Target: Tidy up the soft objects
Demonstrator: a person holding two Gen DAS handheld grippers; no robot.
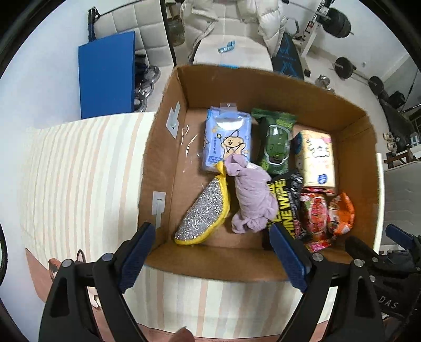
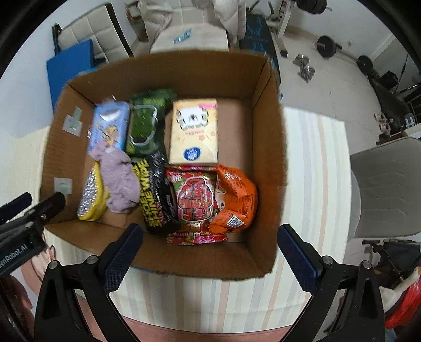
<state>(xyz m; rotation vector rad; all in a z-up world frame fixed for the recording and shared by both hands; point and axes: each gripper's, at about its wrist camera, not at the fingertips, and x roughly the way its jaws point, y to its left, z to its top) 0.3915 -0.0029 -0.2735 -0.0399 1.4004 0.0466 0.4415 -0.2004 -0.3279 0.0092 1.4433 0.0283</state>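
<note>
Left gripper [image 1: 213,252] and right gripper [image 2: 210,252] gape wide, empty, above cardboard box [image 2: 265,131].

Both wrist cameras look steeply down, close above the near rim of the cardboard box [image 1: 163,147] [image 2: 265,110]. The left view sits toward its left side, the right view toward its right; both share the box interior.

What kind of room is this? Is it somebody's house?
Probably a room at home that doubles as a gym. There are barbell weight plates and dumbbells on the floor, a puffy white jacket draped over a padded seat, and a cardboard box on a striped cloth.
</note>
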